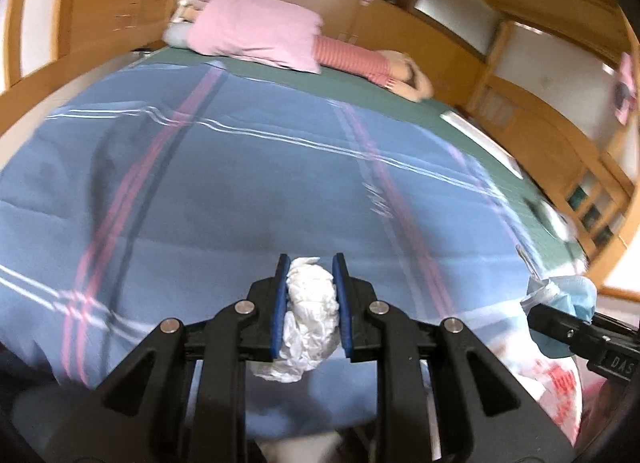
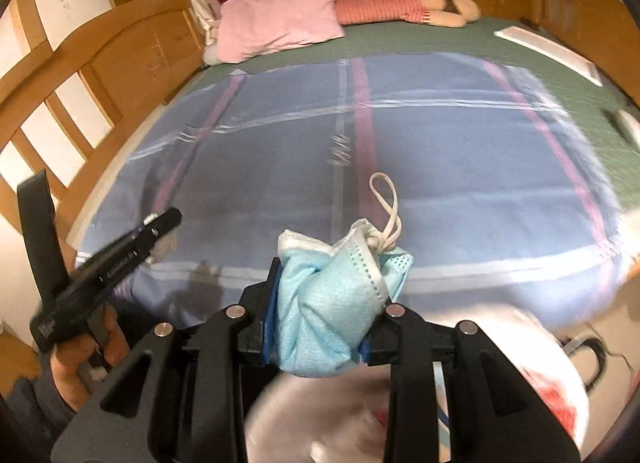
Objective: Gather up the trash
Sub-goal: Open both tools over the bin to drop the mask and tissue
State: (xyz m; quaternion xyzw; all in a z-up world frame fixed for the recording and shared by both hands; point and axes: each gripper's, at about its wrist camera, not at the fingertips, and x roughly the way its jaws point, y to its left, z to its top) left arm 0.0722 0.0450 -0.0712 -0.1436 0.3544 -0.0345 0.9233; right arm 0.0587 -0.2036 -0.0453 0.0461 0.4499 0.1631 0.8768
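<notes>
Bedroom, wood-panelled walls, blue plaid blanket [image 1: 224, 183] over a green bed [image 2: 460, 39]; pink pillow [image 1: 256, 29] at the head. Left gripper [image 1: 309, 303]: jaws clamped on a crumpled white tissue [image 1: 308, 327], held above the blanket's near edge. Right gripper [image 2: 320, 327]: jaws pinching a bunched blue face mask [image 2: 332, 303], ear loop sticking up. White plastic bag [image 2: 540, 375] with red print sits blurred just below the right gripper.

bed [image 2: 520, 51] (green sheet) | on it: blue plaid blanket [image 2: 440, 167], pink pillow [image 2: 276, 19], doll [image 2: 416, 5], white flat panel [image 2: 548, 53]
</notes>
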